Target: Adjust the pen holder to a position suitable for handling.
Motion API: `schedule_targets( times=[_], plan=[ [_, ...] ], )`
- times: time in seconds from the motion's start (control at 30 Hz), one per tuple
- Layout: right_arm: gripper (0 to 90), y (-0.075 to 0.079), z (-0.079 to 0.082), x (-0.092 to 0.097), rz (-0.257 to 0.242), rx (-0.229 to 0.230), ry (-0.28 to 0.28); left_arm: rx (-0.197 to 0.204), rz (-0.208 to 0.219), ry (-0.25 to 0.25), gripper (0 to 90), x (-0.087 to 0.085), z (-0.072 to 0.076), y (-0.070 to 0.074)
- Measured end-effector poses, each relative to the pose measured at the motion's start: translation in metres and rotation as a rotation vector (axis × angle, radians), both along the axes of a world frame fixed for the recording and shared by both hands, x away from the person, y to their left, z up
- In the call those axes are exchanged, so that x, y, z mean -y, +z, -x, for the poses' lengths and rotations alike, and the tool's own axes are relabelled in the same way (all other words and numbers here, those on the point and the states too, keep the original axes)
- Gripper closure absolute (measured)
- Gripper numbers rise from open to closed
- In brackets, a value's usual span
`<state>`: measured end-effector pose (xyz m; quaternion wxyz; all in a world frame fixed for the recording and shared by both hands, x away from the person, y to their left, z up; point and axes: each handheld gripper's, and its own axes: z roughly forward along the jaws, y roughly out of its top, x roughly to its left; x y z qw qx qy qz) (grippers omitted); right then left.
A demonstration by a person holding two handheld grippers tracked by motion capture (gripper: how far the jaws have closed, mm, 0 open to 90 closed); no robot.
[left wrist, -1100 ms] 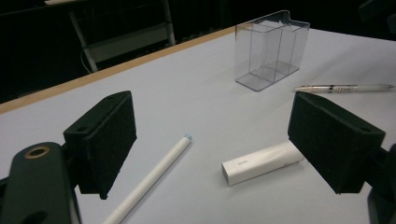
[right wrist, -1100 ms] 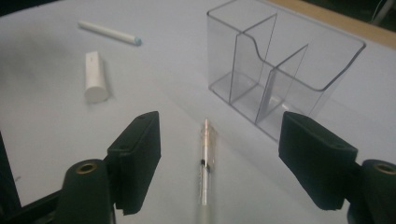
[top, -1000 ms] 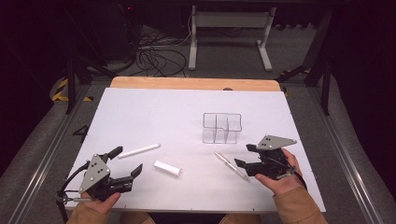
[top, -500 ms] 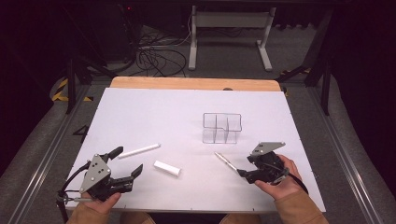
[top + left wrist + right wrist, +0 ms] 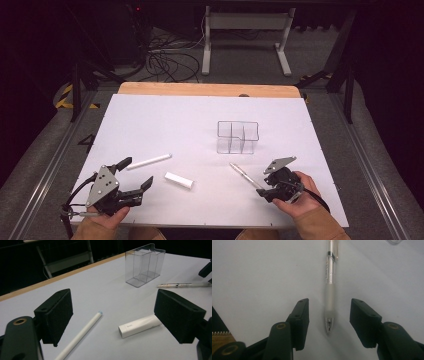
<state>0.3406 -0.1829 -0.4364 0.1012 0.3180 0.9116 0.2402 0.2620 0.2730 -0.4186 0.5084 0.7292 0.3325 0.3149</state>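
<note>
Right gripper (image 5: 329, 315) low over worktop (image 5: 165, 120), jaws just closing, astride pen (image 5: 330, 287) tip, pads not touching. Pen lies near right, before clear organizer (image 5: 237, 136). Left gripper (image 5: 113, 315) jaws apart, empty.

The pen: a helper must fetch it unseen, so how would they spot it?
On the white table, find the clear box. The pen lies just before it, tip between the right gripper's jaws. It alone is see-through and thin; the others are white.
</note>
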Motion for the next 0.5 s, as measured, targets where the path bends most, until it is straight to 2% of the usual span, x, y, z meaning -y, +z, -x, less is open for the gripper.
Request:
schedule_targets(
  times=[0.1, 0.33, 0.5],
  plan=[
    [57.1, -0.004, 0.0, 0.0, 0.007, -0.013, -0.001, 0.0, -0.001, -0.001, 16.2, 0.0, 0.0, 0.0],
    [66.4, -0.012, 0.001, -0.001, -0.008, 0.006, -0.004, -0.002, -0.009, -0.002, 16.5, 0.002, 0.0, 0.0],
    [72.1, -0.015, -0.001, -0.002, 0.009, 0.007, -0.001, -0.004, -0.008, -0.003, 16.5, 0.002, 0.0, 0.0]
  ],
)
